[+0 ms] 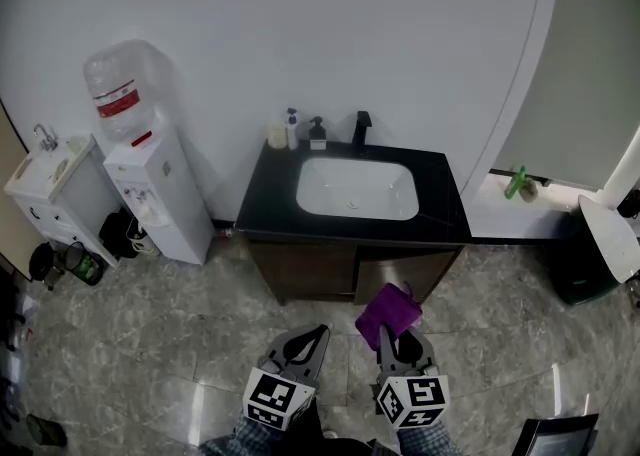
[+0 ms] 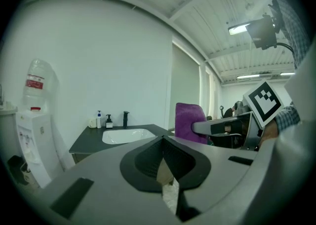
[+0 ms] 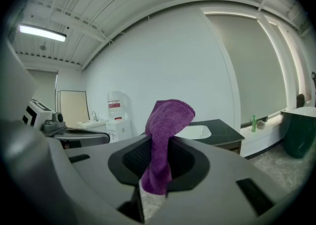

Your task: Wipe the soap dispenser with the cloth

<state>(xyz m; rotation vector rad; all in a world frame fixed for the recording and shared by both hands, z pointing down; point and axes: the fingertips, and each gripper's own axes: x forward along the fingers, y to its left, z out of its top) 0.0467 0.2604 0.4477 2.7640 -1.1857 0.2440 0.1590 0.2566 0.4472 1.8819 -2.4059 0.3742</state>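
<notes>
A dark pump soap dispenser (image 1: 317,133) (image 2: 108,121) stands at the back left of the black counter (image 1: 268,206), beside a white pump bottle (image 1: 292,128) and a cream container (image 1: 277,135). My right gripper (image 1: 392,338) (image 3: 157,167) is shut on a purple cloth (image 1: 388,312) (image 3: 168,120), which sticks up out of the jaws. My left gripper (image 1: 318,332) (image 2: 163,145) is shut with nothing in it. Both are held low over the floor, well in front of the vanity. In the left gripper view the cloth (image 2: 189,120) shows to the right.
A white basin (image 1: 356,189) and a black tap (image 1: 361,128) sit in the counter. A water cooler (image 1: 150,184) and a small white sink unit (image 1: 40,172) stand to the left. A green bottle (image 1: 516,182) rests on the right ledge, near a dark bin (image 1: 585,264).
</notes>
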